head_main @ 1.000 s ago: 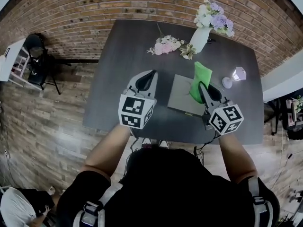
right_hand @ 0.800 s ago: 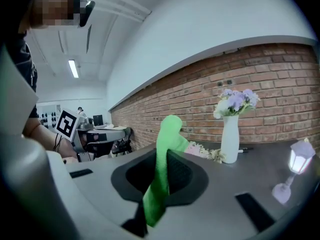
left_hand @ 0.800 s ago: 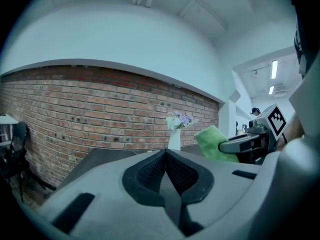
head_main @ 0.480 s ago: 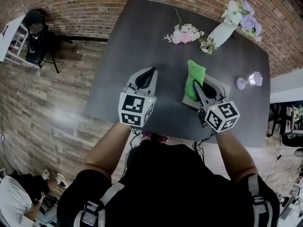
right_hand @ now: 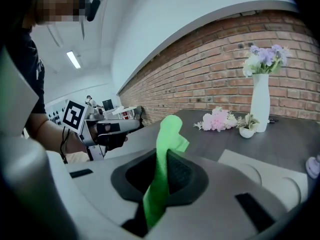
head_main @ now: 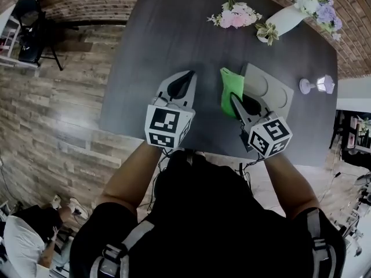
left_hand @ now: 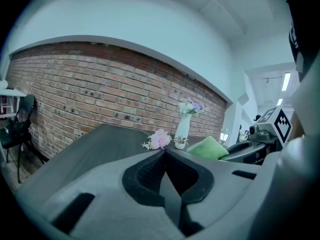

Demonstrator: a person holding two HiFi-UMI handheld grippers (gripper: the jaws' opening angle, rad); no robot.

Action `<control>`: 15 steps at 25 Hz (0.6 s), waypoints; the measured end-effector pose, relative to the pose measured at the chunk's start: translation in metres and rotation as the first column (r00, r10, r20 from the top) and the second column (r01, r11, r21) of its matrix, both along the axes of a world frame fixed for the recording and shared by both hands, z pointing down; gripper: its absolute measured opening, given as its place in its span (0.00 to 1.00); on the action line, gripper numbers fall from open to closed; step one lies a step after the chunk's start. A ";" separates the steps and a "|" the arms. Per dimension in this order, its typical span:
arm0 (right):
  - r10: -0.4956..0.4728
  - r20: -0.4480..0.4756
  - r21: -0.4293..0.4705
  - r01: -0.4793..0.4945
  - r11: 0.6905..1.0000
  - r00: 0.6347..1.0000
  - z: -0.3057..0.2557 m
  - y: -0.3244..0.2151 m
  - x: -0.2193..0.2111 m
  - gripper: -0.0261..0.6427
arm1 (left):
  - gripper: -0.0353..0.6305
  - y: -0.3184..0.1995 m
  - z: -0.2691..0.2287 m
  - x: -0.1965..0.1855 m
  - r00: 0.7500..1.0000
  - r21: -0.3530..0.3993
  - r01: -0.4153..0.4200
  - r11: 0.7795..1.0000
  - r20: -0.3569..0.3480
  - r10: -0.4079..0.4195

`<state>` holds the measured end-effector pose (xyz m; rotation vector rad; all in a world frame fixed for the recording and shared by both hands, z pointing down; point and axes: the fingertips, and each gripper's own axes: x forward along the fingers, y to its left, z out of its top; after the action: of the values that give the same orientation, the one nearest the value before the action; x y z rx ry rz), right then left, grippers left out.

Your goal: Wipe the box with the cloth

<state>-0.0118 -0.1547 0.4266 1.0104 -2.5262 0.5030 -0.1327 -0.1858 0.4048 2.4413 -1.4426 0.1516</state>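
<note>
Your right gripper (right_hand: 167, 156) is clenched on the green cloth (right_hand: 168, 131), the fabric pinched between the dark pads with its free end standing up and folding over beyond the jaw tips. From the head view the cloth sits at the left edge of the flat grey box (head_main: 271, 90), which lies on the right part of the dark table (head_main: 156, 39) and shows two shallow round recesses in its top; whether the cloth touches the box cannot be told. Your left gripper (left_hand: 165, 153) is closed with nothing between its jaws, the two pads meeting along a single seam. It is held over bare tabletop to the left of the cloth, apart from the box, and both marker cubes face you at the near edge of the table. Farther off, a bunch of pink flowers (head_main: 235, 16) lies flat on the table. To its right a white vase (head_main: 285, 17) holds pale and lilac blooms, with a small sprig (head_main: 266, 32) just beside its base. A small lamp (head_main: 322, 85) stands right of the box, near the table's right edge. A black chair (head_main: 30, 26) stands on the floor to the far left
</note>
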 end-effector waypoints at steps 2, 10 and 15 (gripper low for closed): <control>-0.015 -0.033 -0.005 0.015 1.000 0.999 0.006 0.004 -0.001 0.09 | 0.06 0.002 0.007 0.001 1.000 -0.010 -0.005 1.000 -0.014 0.005; -0.068 -0.164 -0.048 0.061 0.997 0.984 0.030 0.005 -0.001 0.09 | 0.06 0.000 0.018 0.000 0.999 -0.022 -0.017 1.000 -0.048 0.016; -0.123 -0.285 -0.045 0.115 0.992 0.951 0.044 -0.002 -0.006 0.09 | 0.06 -0.008 0.016 -0.001 0.998 -0.019 -0.022 1.000 -0.057 0.021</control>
<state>-0.0179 -0.1566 0.4704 0.8462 -2.2967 0.3280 -0.1333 -0.1935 0.4212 2.4260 -1.3849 0.1005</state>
